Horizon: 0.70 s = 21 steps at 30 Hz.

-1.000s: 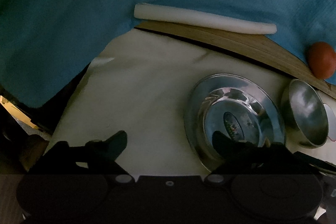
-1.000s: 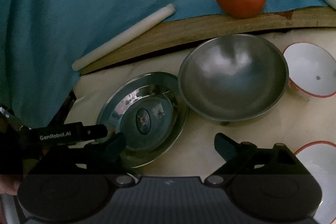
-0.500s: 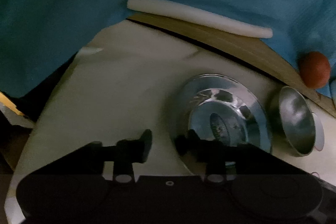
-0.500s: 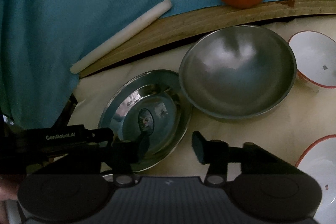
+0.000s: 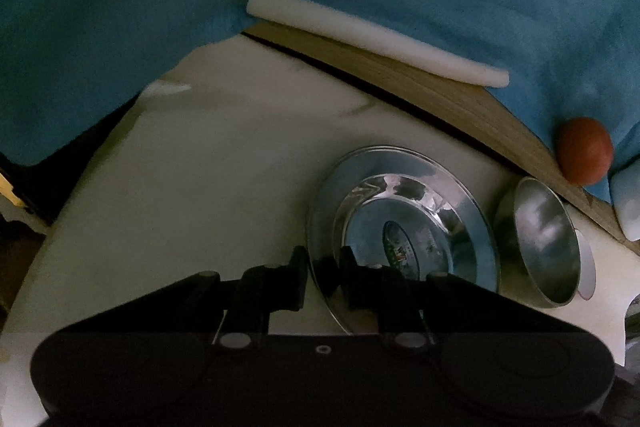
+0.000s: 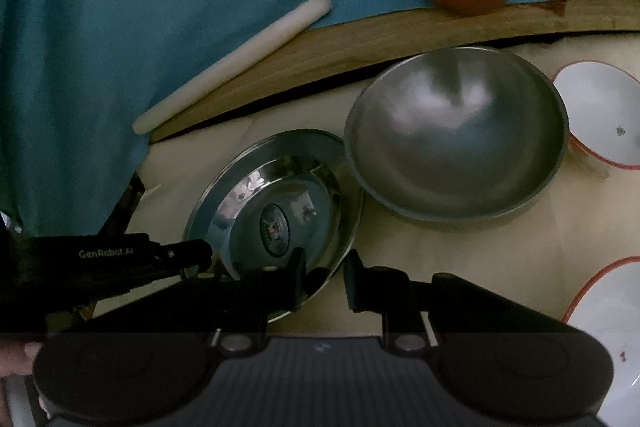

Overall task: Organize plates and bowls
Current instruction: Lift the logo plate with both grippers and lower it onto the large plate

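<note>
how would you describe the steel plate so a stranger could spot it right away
Find the cream cloth below the wooden board. On it lies the steel plate, just left of the deep steel bowl. It is the only flat, mirror-shiny dish, with an oval sticker at its centre.

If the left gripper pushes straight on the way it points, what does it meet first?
The steel plate: the left gripper already straddles its near rim. Beyond it lies the wooden board, though depth is unclear.

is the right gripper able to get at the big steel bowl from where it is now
Probably not at once: the right gripper sits closed around the near rim of the steel plate, so it's occupied. The steel bowl lies just beyond, uncovered, with nothing between.
</note>
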Each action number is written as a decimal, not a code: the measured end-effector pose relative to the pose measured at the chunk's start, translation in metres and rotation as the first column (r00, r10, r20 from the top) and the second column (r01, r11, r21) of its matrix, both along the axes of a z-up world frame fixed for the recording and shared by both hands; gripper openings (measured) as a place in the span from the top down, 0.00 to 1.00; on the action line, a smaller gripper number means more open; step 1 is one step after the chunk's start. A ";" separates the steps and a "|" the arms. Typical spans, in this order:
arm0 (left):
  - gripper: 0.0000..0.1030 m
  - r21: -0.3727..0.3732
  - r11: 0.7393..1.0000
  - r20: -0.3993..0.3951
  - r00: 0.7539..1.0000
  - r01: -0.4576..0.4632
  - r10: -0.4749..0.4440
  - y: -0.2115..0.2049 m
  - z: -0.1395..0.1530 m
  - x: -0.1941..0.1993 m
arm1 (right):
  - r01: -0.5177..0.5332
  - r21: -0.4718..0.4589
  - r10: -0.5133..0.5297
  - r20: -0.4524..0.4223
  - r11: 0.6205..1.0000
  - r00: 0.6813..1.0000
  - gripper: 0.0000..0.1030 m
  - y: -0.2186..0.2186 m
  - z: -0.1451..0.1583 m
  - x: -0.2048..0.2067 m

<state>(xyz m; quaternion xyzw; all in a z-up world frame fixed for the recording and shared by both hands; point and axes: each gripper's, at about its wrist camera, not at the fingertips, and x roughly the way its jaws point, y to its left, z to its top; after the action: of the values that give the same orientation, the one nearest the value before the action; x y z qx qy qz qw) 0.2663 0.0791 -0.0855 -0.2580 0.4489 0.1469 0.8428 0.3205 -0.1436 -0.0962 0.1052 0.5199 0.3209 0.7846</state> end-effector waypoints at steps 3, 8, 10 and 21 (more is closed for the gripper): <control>0.84 0.007 1.000 0.012 1.000 -0.005 0.005 0.000 0.003 -0.004 | -0.008 0.009 0.008 0.012 1.000 1.000 0.78 0.000 0.000 -0.001; 0.84 0.014 1.000 0.035 0.999 -0.016 0.015 0.001 0.009 -0.012 | -0.021 0.020 0.021 0.042 1.000 0.999 0.78 -0.001 0.005 -0.005; 0.84 0.021 1.000 0.054 0.998 -0.020 0.019 0.001 0.012 -0.015 | -0.026 0.025 0.024 0.063 0.999 0.998 0.78 -0.001 0.008 -0.007; 0.83 0.046 0.998 0.114 0.993 -0.035 0.030 0.002 0.028 -0.021 | -0.031 0.039 0.026 0.137 0.999 0.990 0.78 0.000 0.028 -0.004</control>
<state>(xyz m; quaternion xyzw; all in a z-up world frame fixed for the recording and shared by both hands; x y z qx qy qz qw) 0.2458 0.0808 -0.0578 -0.2530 0.3925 0.1565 0.8703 0.3168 -0.1434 -0.0682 0.0917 0.4598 0.3493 0.8113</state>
